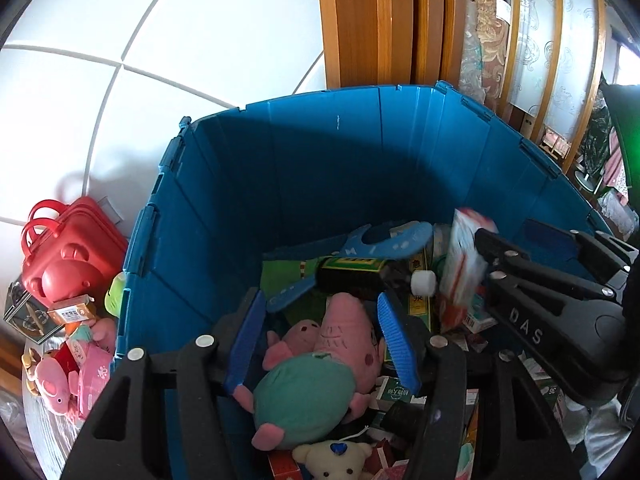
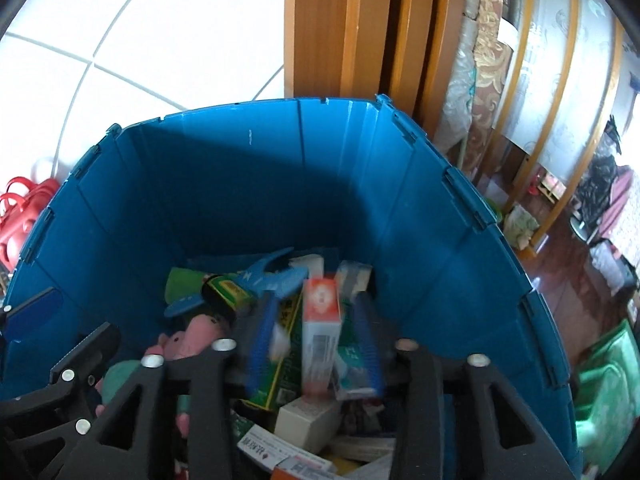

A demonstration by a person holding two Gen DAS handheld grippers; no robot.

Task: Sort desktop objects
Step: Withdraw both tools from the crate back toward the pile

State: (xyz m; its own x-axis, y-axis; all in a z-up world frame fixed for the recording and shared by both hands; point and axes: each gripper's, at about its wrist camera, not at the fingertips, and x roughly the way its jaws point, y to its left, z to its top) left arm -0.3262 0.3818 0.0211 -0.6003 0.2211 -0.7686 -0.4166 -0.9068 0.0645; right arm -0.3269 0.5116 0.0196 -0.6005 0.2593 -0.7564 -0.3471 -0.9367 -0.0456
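White floor tiles and a wooden door frame back a deep blue bin (image 1: pixel 304 184) half full of sorted clutter. At left, the left gripper (image 1: pixel 320 340) holds its fingers spread around a pink plush pig (image 1: pixel 320 364) without pinching it. At right, the right gripper (image 2: pixel 314 344) fingers stand apart, an orange-and-white box (image 2: pixel 322 328) blurred between them, apparently dropping. Best to lift clear only once both land.

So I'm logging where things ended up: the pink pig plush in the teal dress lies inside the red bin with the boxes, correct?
Not quite: the bin is blue, not red, as the left wrist view shows. The pink pig plush in the teal dress does lie inside it among the boxes.
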